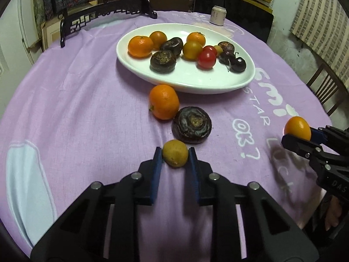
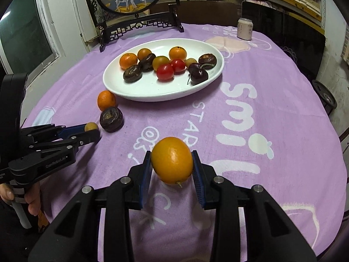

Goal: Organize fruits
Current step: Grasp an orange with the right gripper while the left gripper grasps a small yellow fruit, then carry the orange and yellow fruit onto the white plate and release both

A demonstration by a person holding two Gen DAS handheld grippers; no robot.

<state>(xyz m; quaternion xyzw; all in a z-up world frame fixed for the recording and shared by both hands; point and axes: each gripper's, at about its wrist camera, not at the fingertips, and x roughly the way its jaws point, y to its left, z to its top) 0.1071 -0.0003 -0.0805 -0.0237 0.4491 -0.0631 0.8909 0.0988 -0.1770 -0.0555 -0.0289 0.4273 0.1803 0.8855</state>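
On my left wrist view, the left gripper (image 1: 175, 157) has its blue pads clamped on a small yellow-brown fruit (image 1: 175, 156) lying on the purple cloth (image 1: 87, 109). Just beyond it lie a dark ridged fruit (image 1: 192, 124) and a tangerine (image 1: 164, 101), close below the white plate's (image 1: 187, 80) rim. At the far right the right gripper (image 1: 297, 135) is cut off by the frame edge; I see it gripping a yellow-orange fruit (image 1: 297, 128).

On my right wrist view, that fruit (image 2: 172, 160) sits pinched between the right gripper's (image 2: 172, 166) pads, above the cloth's lettering. The left gripper (image 2: 92, 130) enters from the left; its far pad hides behind the small fruit (image 2: 91, 126).
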